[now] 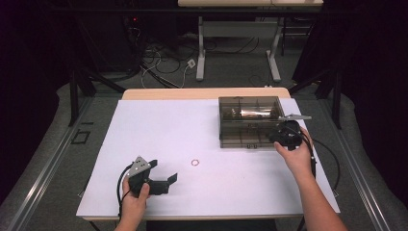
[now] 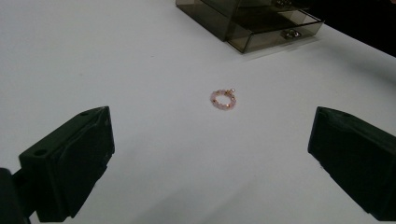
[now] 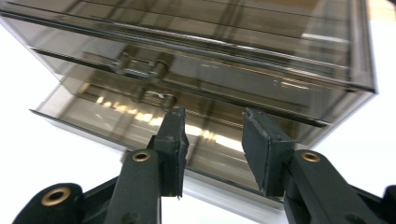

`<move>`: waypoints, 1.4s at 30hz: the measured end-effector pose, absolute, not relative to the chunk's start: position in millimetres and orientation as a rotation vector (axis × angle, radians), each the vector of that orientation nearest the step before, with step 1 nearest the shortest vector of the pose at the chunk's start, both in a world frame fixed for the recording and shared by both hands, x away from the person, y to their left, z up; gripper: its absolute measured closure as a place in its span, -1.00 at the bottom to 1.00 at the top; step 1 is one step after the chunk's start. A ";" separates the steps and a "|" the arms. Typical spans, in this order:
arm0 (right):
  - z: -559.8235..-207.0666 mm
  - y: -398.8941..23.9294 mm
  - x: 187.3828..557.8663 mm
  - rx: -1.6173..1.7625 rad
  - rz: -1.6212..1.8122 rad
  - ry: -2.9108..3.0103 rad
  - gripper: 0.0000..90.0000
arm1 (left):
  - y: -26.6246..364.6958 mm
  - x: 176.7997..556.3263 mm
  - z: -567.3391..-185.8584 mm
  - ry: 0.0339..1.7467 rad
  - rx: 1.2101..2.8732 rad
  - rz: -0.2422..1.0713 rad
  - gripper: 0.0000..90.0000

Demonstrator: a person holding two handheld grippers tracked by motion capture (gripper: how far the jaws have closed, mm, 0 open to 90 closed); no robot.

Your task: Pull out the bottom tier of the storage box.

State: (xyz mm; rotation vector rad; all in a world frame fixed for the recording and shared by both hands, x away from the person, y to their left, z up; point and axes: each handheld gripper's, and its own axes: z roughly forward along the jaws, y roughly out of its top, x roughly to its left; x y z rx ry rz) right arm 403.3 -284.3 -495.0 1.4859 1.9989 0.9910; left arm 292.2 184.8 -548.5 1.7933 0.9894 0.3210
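In the high view the right gripper (image 1: 280,136) covers the near right corner of the smoky drawer box (image 1: 240,108), and its jaws cannot be made out against the dark plastic. What lies in the box's compartments is lost in glare and tint. The pink bead ring (image 1: 195,162) is too small there to show single beads. In the left gripper view the box (image 2: 243,18) is cut off by the top edge. In the right gripper view the box (image 3: 210,56) runs past the top and both sides
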 end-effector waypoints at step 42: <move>-513.1 -317.6 423.4 1.768 0.822 1.939 0.67 | 189.9 285.7 -548.5 1.013 1.784 0.333 -0.99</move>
